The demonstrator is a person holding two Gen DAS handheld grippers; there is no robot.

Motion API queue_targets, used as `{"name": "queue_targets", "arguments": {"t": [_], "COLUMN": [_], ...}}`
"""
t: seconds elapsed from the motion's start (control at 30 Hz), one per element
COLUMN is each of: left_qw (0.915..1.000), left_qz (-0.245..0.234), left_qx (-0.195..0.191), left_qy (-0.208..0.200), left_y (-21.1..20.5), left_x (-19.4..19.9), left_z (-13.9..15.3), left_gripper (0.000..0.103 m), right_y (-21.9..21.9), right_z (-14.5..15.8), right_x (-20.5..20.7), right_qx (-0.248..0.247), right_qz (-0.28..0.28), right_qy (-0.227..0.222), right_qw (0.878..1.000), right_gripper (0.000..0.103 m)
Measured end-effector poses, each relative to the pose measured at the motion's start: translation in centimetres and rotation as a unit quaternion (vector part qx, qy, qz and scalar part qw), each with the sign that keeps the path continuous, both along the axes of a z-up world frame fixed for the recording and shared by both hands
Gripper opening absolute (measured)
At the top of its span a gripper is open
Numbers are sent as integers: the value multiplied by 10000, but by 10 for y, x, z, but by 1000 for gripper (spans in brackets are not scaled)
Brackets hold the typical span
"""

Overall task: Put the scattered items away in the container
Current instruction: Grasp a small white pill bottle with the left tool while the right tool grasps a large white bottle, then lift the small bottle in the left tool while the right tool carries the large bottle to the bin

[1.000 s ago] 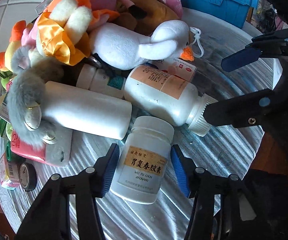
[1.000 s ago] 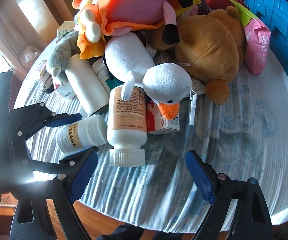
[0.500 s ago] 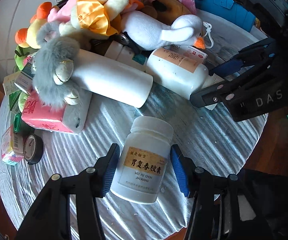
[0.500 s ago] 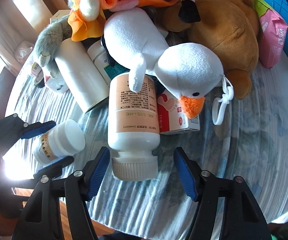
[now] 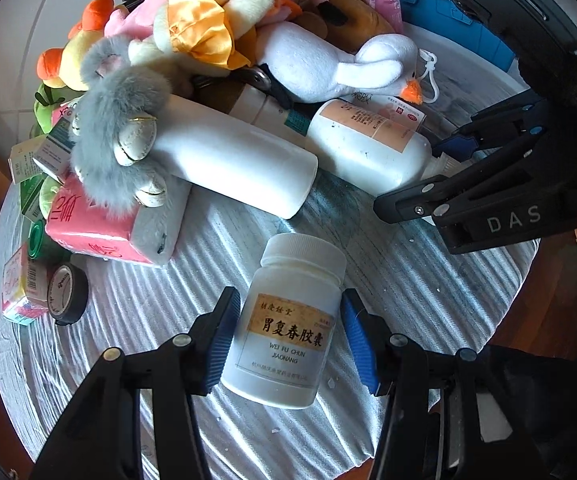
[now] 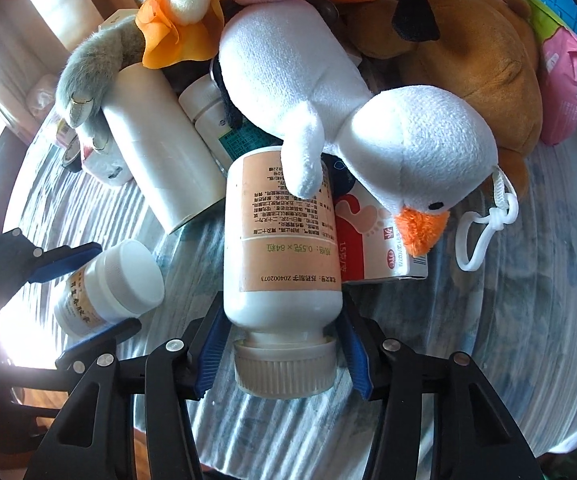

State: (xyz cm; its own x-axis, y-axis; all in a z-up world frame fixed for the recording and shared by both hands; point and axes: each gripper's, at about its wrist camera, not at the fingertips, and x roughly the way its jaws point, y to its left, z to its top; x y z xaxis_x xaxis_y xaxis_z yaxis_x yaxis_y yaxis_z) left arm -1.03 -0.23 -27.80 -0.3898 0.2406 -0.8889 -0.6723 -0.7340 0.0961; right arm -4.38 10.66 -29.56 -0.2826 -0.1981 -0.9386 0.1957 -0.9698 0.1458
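My left gripper (image 5: 290,336) is shut on a small white pill jar with a gold label (image 5: 288,332) and holds it over the table's near edge; the jar also shows in the right wrist view (image 6: 108,288). My right gripper (image 6: 282,352) has its blue pads closed around the neck of a large white bottle with a peach label (image 6: 282,240), which lies on its side with its cap toward me. The bottle (image 5: 368,148) also shows in the left wrist view. A white goose plush (image 6: 352,120) rests a wing on the bottle. The blue container (image 5: 448,8) stands at the back.
A long white cylinder (image 5: 232,164), a grey plush (image 5: 120,128), a pink tissue pack (image 5: 96,224), a black tape roll (image 5: 66,294), small boxes (image 5: 16,288), a brown bear (image 6: 472,64) and a red-white carton (image 6: 380,248) crowd the round table (image 5: 408,280).
My right gripper has moved forward and closed around the large bottle's neck. My left gripper has drawn back from the pile with the small jar in it.
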Motion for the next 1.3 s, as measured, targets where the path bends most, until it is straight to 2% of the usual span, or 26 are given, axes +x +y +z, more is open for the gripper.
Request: {"name": "queue_targets", "arguments": {"t": [0.4, 0.73, 1.0, 1.3], "left_qw": [9999, 9996, 9993, 9990], "left_qz": [83, 251, 319, 367], "left_qx": [-75, -97, -137, -218], "left_qy": [-98, 13, 120, 93], "left_y": [5, 8, 11, 9], "left_x": [-5, -3, -3, -5], "left_z": [-1, 16, 30, 30], "left_gripper": [48, 48, 48, 48], "right_y": [10, 22, 44, 42], "right_z": [14, 38, 53, 51], "right_x": [10, 16, 39, 44], "right_qx": [-152, -275, -288, -328], "right_qz": [52, 193, 296, 240], "right_qy": [-49, 19, 91, 108], "right_qw": [9999, 9994, 9991, 9991], "right_gripper": [51, 51, 51, 51]}}
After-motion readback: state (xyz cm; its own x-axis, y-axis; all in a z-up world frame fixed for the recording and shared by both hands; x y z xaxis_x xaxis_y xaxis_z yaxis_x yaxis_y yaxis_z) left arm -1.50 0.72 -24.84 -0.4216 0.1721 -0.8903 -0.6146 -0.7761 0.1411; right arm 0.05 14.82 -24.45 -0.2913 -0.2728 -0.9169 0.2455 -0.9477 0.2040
